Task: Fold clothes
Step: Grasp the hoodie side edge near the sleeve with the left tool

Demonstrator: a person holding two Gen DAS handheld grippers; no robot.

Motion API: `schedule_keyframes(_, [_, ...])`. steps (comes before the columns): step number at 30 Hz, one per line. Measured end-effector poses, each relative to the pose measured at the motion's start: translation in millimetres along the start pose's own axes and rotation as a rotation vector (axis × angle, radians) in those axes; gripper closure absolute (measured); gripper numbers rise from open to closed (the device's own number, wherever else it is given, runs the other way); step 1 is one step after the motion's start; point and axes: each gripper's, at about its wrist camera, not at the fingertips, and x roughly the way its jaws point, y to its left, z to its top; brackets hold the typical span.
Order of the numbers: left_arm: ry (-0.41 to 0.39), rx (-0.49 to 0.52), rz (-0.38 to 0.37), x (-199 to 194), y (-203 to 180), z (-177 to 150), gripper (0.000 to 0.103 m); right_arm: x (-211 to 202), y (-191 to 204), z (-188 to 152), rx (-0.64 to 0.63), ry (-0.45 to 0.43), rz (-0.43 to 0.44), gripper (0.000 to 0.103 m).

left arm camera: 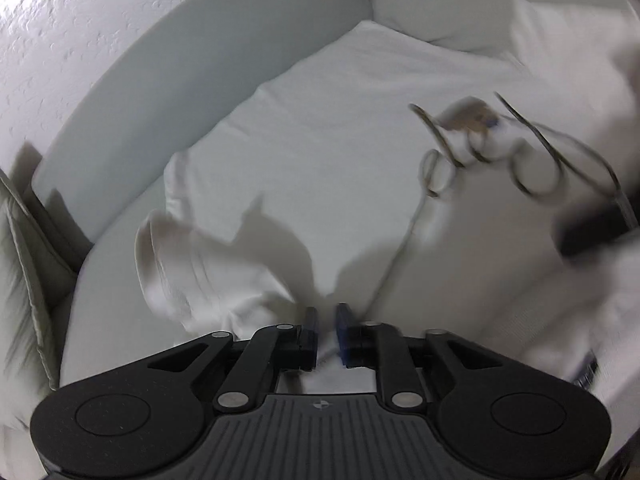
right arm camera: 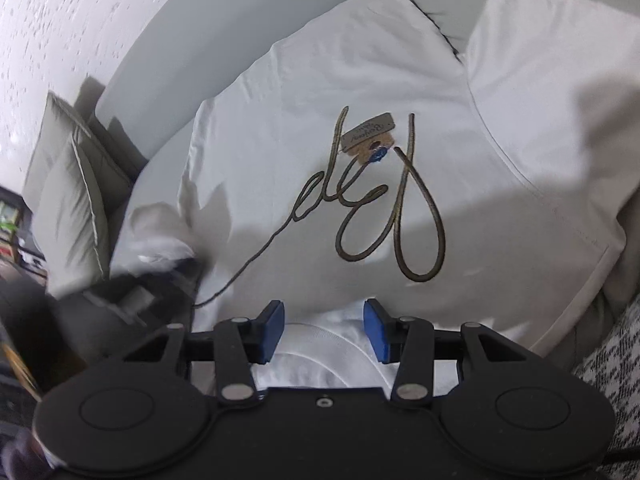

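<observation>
1. Right now a white T-shirt with a looping gold script print lies spread across a pale bed, a small tag resting on its chest
2. Left hand-held gripper has its jaws nearly together, pinching white fabric beside a bunched sleeve
3. Right hand-held gripper stands partly open over the ribbed white collar, pads apart from the cloth
4. Grey cushions lean at the wall

a white t-shirt with gold script lettering lies spread out; the right gripper stands parted over its collar.
</observation>
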Motion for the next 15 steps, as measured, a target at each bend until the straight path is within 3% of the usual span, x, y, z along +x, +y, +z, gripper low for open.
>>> schedule_keyframes(1, [-0.01,-0.024,-0.003,-8,2,-6,0.087,-1,-3,1,0.013,0.001,0.012,0.059])
schedule_keyframes(3, [-0.026,-0.156,-0.072,-29,26,-19,0.061,-3,-8,1,0.028,0.0,0.031,0.058])
schedule_keyframes(6, [-0.096,-0.432,-0.181,-58,78,-47,0.053,-5,-13,1,0.037,-0.002,0.053,0.052])
schedule_keyframes(9, [-0.123,-0.731,-0.217,-66,123,-72,0.049,-5,-18,1,0.052,-0.003,0.074,0.051])
schedule_keyframes(13, [-0.068,-1.134,-0.323,-27,178,-100,0.056,-3,-19,3,0.061,0.001,0.082,0.05])
schedule_keyframes(15, [-0.044,-1.261,-0.405,-5,188,-106,0.058,-2,-17,3,0.051,0.001,0.078,0.049])
